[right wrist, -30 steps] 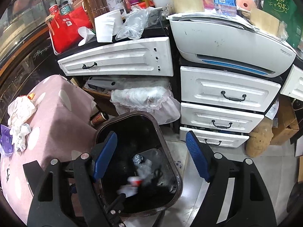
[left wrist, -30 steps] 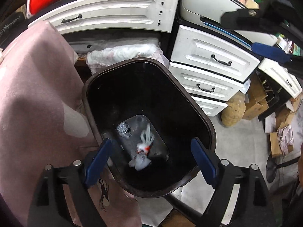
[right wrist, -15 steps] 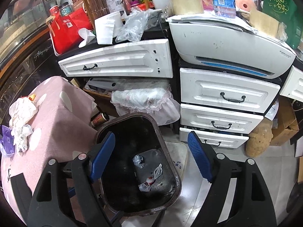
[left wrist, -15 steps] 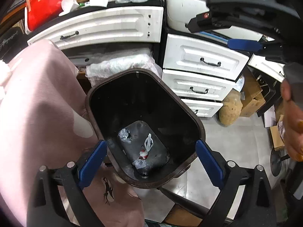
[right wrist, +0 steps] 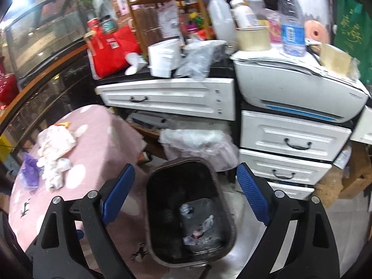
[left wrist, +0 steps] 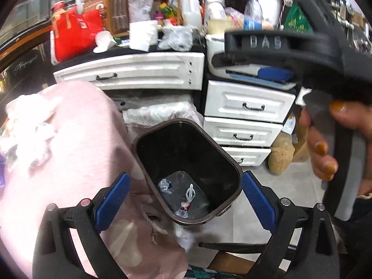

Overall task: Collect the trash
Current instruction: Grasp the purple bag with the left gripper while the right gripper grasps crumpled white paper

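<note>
Left wrist view: the left gripper [left wrist: 183,198] is standing with its jaws spread wide, having just been opening, and nothing is lying between the blue ribbed pads [left wrist: 111,202]; they are touching nothing. Beneath them, in the lower centre of the frame, a dark brown bin [left wrist: 232,169] with rounded corners and a smooth plastic wall is sitting open, and on its floor the trash is lying: a crumpled white wrapper with a red patch [left wrist: 186,205] and, just beside it, a small wad of clear film [left wrist: 164,186].

Right wrist view: the right gripper [right wrist: 186,194] is likewise holding its jaws wide apart (they too have just been opening), empty and in contact with nothing, with the same bin [right wrist: 153,220] framed between them.

At the upper right of the left wrist view, a hand [left wrist: 325,144] is gripping the black handle of the other tool, whose bar is showing the raised letters "DAS" [left wrist: 265,42].

At the left of both frames, a pink cloth with pale dots [right wrist: 104,134] is carrying more crumpled white paper [right wrist: 54,146] and a purple scrap [right wrist: 30,169]. Behind the bin, white panelled drawers [right wrist: 293,139] with dark metal handles are stacked under a grey printer [right wrist: 290,88]; other labels are too blurred to read.
</note>
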`<state>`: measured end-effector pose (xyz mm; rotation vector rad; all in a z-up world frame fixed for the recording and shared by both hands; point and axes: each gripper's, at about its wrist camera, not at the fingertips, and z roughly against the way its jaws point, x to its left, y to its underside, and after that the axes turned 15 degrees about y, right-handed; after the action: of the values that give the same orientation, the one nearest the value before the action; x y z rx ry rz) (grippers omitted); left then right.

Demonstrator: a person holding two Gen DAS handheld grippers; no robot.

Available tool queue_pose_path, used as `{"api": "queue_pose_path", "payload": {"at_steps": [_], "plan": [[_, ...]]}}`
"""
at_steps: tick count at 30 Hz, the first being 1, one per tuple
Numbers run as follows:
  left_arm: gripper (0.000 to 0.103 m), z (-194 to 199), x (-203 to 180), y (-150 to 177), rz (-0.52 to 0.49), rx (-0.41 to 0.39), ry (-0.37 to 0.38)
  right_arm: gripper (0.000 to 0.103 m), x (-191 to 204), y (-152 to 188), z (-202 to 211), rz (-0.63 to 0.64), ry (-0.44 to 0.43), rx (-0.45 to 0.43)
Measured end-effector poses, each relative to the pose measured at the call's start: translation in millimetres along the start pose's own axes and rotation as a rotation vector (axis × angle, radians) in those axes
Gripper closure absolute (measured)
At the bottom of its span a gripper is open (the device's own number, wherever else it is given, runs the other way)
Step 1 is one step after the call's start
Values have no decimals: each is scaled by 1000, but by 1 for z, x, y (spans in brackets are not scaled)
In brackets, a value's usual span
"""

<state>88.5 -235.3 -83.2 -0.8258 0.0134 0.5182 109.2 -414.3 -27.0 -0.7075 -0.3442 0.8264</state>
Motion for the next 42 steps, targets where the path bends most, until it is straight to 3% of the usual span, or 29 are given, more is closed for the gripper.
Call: {"api": "queue_pose_path", "payload": {"at_steps": [5,13,30,34,42], "plan": [[8,33,20,4,42,-43,-39,15,29,4,6,72,-62,13],[8,83,68,16,118,-84,-168,15,90,18,14,224,-164,34],[8,168,209,62,405,-145,-415,15,201,41,16,447,-334,68],[10,176,235,60,434,-150,-460,16,223,44,10,488,-345,63],[10,165,278,46,429,-114,-578,31,270,47,-16,589,-350,89]]}}
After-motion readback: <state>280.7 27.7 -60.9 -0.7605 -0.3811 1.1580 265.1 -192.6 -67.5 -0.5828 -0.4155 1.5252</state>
